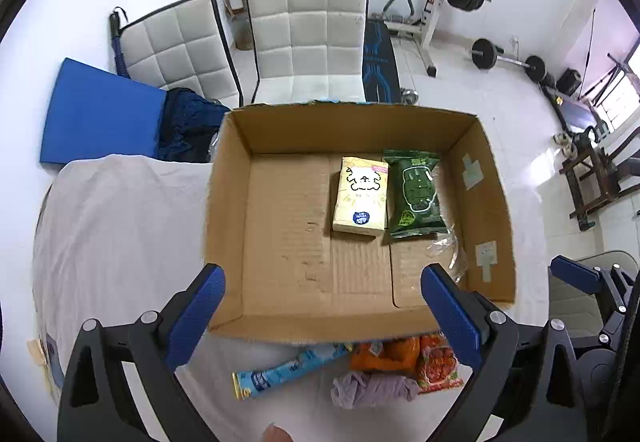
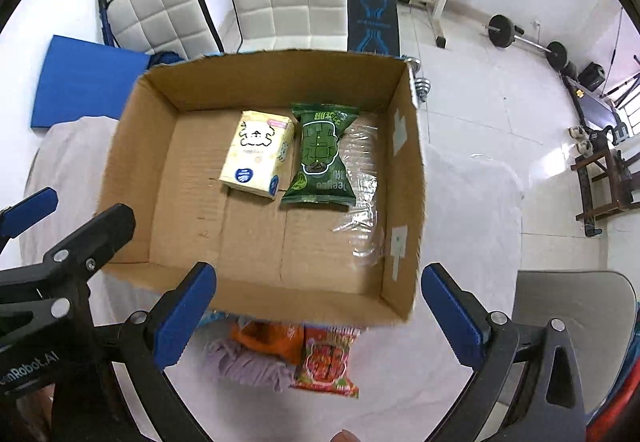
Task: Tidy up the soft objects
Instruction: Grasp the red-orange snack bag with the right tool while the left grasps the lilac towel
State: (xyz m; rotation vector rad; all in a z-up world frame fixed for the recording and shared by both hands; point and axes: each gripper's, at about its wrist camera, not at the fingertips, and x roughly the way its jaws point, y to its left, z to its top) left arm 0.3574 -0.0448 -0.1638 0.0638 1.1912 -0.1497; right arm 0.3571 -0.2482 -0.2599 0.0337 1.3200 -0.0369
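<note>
Both the left gripper point(image 1: 322, 316) and right gripper point(image 2: 318, 312) are released and hold nothing. Soft purple cloth point(image 2: 252, 364) lies on the desk point(image 2: 400, 382) beside the box point(image 2: 256, 294). A grab might snag the red packet point(image 2: 328, 362) too.

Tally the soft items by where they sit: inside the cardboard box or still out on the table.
In the cardboard box: 2, the yellow tissue pack and green packet.
On the table: 4, the blue tube pack, orange pouch, red snack bag, purple cloth.
Total: 6.

The left gripper point(image 1: 322, 306) and the right gripper point(image 2: 318, 302) both hang side by side, jaws spread wide and holding nothing.
</note>
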